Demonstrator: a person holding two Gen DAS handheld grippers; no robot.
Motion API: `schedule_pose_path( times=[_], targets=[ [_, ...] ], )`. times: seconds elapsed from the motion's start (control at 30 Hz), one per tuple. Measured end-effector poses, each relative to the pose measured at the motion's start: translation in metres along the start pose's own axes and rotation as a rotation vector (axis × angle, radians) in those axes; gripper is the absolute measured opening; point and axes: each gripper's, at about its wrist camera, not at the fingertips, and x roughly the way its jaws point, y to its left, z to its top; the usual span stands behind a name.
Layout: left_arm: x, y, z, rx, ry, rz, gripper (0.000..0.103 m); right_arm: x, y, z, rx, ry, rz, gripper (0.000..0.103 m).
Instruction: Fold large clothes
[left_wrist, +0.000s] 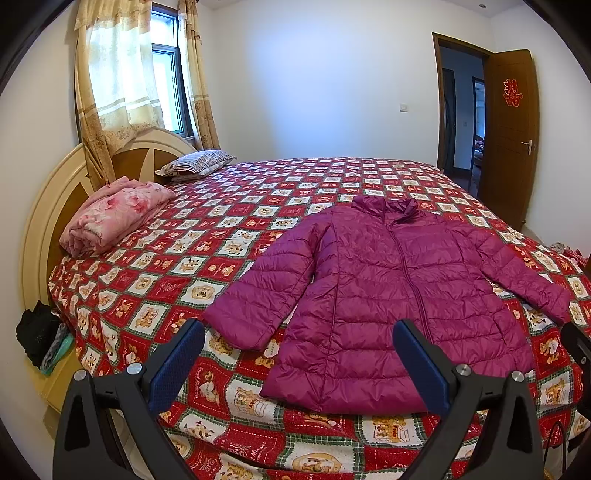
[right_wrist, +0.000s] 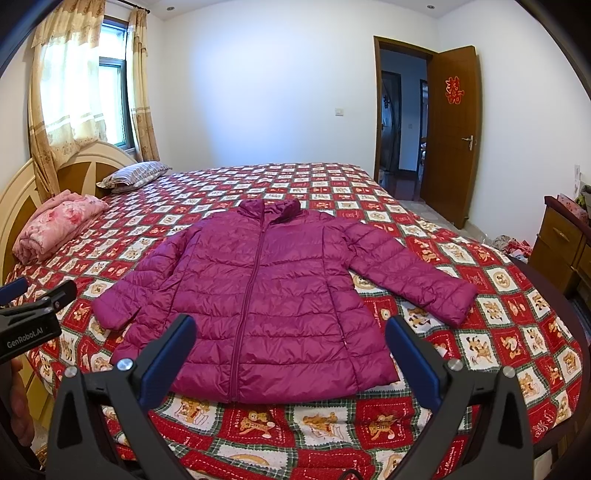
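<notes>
A magenta quilted puffer jacket (left_wrist: 384, 288) (right_wrist: 258, 295) lies flat and zipped on the bed, collar toward the far wall, both sleeves spread outward. My left gripper (left_wrist: 299, 339) hovers open above the bed's near edge, over the jacket's hem and its left sleeve cuff, holding nothing. My right gripper (right_wrist: 290, 336) is open too, above the middle of the hem, with empty fingers. The left gripper's body (right_wrist: 33, 310) shows at the left edge of the right wrist view. The right gripper's tip (left_wrist: 580, 343) pokes in at the right edge of the left wrist view.
The bed carries a red checkered cover (left_wrist: 207, 236) (right_wrist: 480, 314). A folded pink blanket (left_wrist: 110, 218) (right_wrist: 55, 225) and a striped pillow (left_wrist: 195, 164) (right_wrist: 136, 175) lie by the headboard (left_wrist: 48, 195). A wooden door (right_wrist: 452, 129) stands open at right; a dresser (right_wrist: 565, 236) sits beside the bed.
</notes>
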Motion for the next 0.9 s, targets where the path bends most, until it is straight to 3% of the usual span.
schedule_pose_path(
  times=[0.9],
  targets=[
    [0.0002, -0.0005, 0.0009, 0.000, 0.001, 0.000, 0.102, 0.0010, 0.0011, -0.0015, 0.001, 0.002, 0.001, 0.103]
  ],
)
